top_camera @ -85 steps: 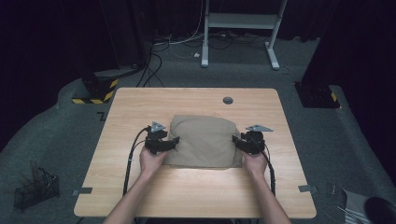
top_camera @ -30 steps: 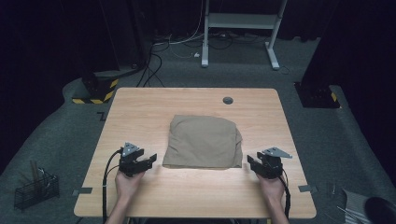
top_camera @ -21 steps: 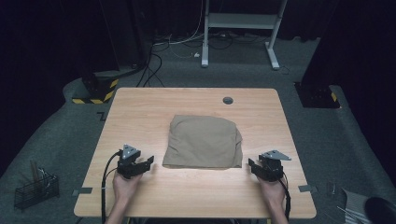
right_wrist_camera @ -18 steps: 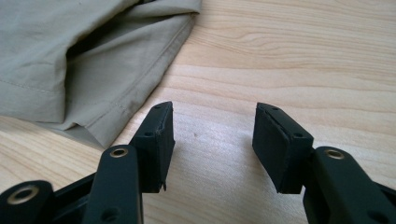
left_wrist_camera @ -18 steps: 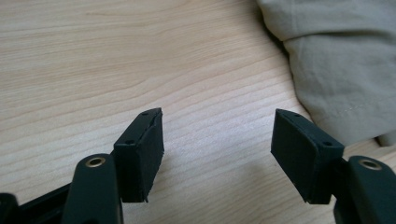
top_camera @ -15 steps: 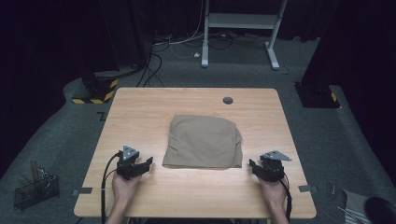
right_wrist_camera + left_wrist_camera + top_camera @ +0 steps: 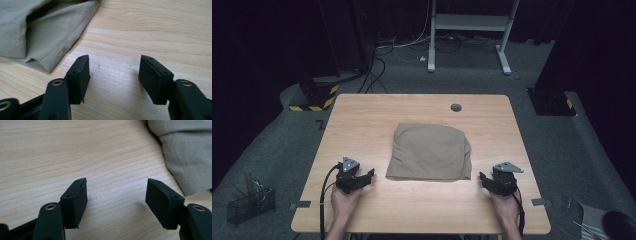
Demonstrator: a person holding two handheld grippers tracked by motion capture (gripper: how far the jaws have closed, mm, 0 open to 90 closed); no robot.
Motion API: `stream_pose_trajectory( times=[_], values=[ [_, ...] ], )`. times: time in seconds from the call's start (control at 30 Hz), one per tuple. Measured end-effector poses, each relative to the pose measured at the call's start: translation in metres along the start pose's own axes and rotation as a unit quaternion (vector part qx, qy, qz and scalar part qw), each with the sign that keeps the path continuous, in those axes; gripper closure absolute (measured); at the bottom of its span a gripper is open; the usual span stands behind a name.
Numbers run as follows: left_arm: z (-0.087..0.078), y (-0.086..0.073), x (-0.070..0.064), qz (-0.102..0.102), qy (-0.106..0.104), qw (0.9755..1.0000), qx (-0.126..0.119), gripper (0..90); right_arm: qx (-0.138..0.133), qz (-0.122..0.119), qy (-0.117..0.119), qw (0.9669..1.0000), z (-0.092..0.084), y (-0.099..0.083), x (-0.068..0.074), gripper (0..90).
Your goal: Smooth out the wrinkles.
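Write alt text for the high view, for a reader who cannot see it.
A folded khaki cloth lies in the middle of a light wooden table. A person's hands rest at the near edge, holding the black left gripper and black right gripper, both open, on either side of the cloth and apart from it.

Light is falling from above onto the table (image 7: 362,120), leaving its wood bright while the surroundings along the top and left edges of the high view are sinking into near black. The high view is appearing soft and slightly grainy. In both gripper views a pale sheen is showing on the wood at lower centre. The folded cloth (image 7: 37,27) is casting dark shadows in its folds, and the near black jaws are blurring slightly at the bottom edge.
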State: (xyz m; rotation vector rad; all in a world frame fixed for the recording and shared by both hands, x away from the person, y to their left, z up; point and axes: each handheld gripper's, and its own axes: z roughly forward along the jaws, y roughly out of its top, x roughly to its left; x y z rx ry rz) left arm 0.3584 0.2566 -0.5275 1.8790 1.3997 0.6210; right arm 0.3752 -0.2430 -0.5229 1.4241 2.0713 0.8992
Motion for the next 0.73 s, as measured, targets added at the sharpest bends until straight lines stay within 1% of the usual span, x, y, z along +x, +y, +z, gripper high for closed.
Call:
stream_pose_trajectory(
  times=[0.07, 0.2, 0.43, 0.73],
  values=[
    [0.001, 0.0003, -0.0001, 0.003, 0.002, 1.0, 0.009, 33.6, 0.002, 0.0, 0.001, 1.0, 0.0004, 0.0003, -0.0001, 38.6],
    [0.0018, 0.0005, -0.0028, 0.014, 0.008, 0.9998, 0.012, 32.3, 0.003, 0.002, -0.002, 1.0, 0.0011, 0.0006, -0.0012, 35.1],
    [0.002, 0.0006, -0.0028, 0.012, 0.012, 0.9997, 0.015, 28.0, 0.004, 0.0, -0.001, 1.0, 0.0013, 0.0006, -0.0012, 33.8],
    [0.002, 0.0006, -0.0029, 0.011, 0.013, 0.9997, 0.015, 27.7, 0.004, -0.001, -0.001, 1.0, 0.0013, 0.0006, -0.001, 33.2]
  ],
)
